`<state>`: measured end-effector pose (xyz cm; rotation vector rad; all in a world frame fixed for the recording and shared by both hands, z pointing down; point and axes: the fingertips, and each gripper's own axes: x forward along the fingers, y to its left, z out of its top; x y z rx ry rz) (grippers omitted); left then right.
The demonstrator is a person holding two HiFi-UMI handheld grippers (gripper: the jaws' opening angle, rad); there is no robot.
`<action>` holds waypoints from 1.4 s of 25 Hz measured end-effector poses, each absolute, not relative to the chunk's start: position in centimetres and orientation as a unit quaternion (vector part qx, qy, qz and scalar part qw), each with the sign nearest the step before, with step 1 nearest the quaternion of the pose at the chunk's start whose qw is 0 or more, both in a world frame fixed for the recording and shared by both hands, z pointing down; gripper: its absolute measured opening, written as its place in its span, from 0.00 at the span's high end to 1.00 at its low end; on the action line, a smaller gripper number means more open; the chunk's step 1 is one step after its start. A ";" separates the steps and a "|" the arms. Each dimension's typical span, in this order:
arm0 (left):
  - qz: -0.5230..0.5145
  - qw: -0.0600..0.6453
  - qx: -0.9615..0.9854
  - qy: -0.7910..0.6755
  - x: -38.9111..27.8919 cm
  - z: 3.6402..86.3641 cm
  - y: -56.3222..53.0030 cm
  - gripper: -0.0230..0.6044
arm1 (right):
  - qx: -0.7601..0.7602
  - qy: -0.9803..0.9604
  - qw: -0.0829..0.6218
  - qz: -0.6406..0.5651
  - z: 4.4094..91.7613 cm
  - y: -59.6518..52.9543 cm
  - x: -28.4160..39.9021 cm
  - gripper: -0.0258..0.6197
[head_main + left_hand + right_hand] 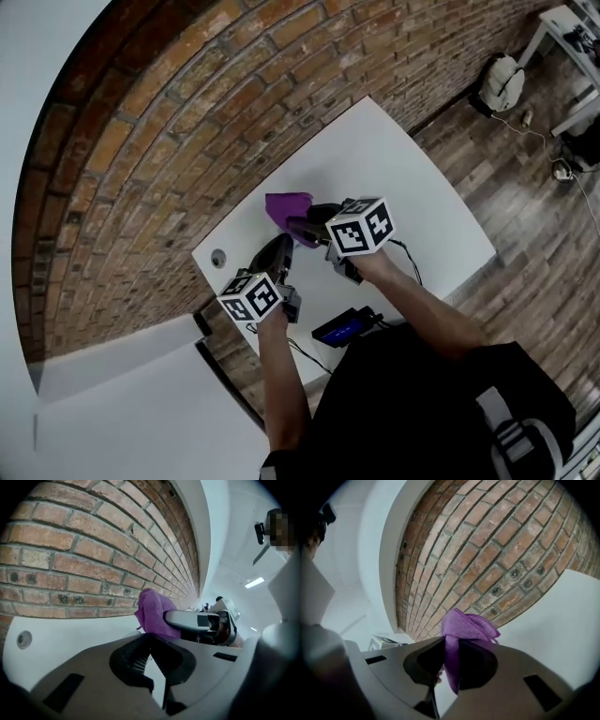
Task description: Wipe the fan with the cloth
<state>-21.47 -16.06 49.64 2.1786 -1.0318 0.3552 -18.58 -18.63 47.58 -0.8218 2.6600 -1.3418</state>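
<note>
Forearms: two are reaching up from the lower middle of the head view, each carrying one pair of tongs topped by a marker cube.
Device: one small black device (342,327) with a blue face is lying at the surface's near edge, between the forearms.
Left tongs: one pair, the left tongs (280,244), are staying clenched tip to tip on nothing, left of centre, pointing toward the cloth.
Right tongs: one pair, the right tongs (294,226), are pinching the cloth, just right of the left pair.
Cloth: one purple cloth (286,206) is bunching out past the right tips at the frame's centre, over the surface.
Surface: one white surface (412,187) is running diagonally through the middle.
Grommet: one round grommet (218,257) is sitting near its left corner.
Brick wall: one brick wall (187,112) is curving across the upper left.
Floor: the wooden floor (534,216) is showing at right.
</note>
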 end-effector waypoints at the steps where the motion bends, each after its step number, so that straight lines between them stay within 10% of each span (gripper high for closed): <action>1: 0.152 0.341 0.838 -0.398 -21.2 50.1 -15.9 0.97 | -0.264 0.863 0.007 -0.430 48.6 -18.5 -19.0 0.87; 10: 0.207 0.305 0.838 -0.402 -20.8 50.4 -15.8 0.96 | -0.314 0.812 -0.043 -0.490 58.1 -17.3 -16.7 0.87; 17: 0.227 0.295 0.836 -0.403 -20.7 50.3 -15.6 0.96 | -0.261 0.848 0.054 -0.459 48.5 -18.7 -18.8 0.87; 30: 0.213 0.296 0.835 -0.412 -20.7 50.4 -15.3 0.96 | -0.299 0.737 0.058 -0.603 60.9 -17.0 -16.5 0.87; 35: 0.209 0.296 0.837 -0.411 -20.7 50.4 -15.6 0.96 | -0.243 0.780 0.159 -0.555 50.6 -18.9 -16.4 0.87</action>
